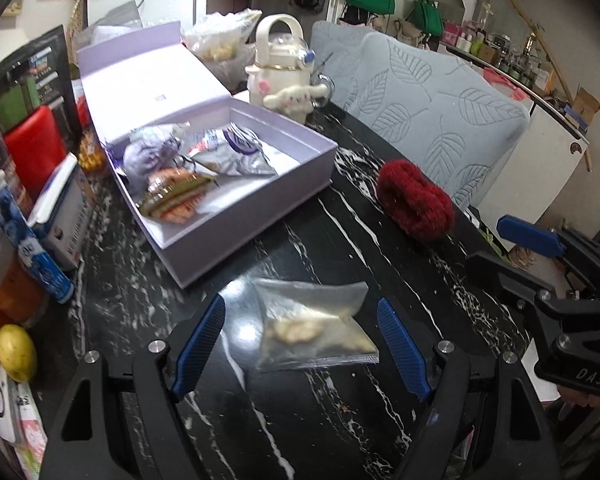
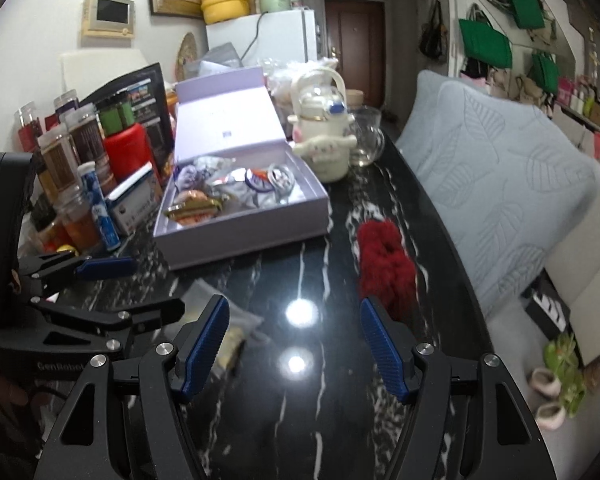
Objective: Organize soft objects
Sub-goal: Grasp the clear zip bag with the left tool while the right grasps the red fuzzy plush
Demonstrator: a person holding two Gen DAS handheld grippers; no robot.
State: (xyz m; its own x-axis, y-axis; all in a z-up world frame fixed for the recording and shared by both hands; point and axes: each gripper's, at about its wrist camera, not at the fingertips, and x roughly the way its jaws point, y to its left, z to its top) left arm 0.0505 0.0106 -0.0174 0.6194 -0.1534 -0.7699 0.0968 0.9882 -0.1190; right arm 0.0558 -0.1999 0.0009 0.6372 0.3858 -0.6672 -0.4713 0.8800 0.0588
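Observation:
A clear plastic pouch (image 1: 315, 324) with pale bits inside lies on the black marble table, between the open fingers of my left gripper (image 1: 304, 314). An open lilac box (image 1: 236, 216) behind it holds a purple knit piece, foil packets and a wrapped snack. A red fluffy scrunchie (image 1: 415, 200) lies to the right near the table edge. In the right wrist view my right gripper (image 2: 295, 314) is open and empty above bare table, with the scrunchie (image 2: 384, 264) just ahead of its right finger. The pouch (image 2: 228, 328) shows partly behind its left finger. The box (image 2: 244, 236) stands further back.
Jars, bottles and a red canister (image 2: 124, 152) crowd the table's left side. A cream kettle with a plush toy (image 2: 324, 148) and a glass jar (image 2: 366, 136) stand behind the box. A lemon (image 1: 16, 352) lies at the left. A grey leaf-pattern cushion (image 2: 500, 184) borders the table's right edge.

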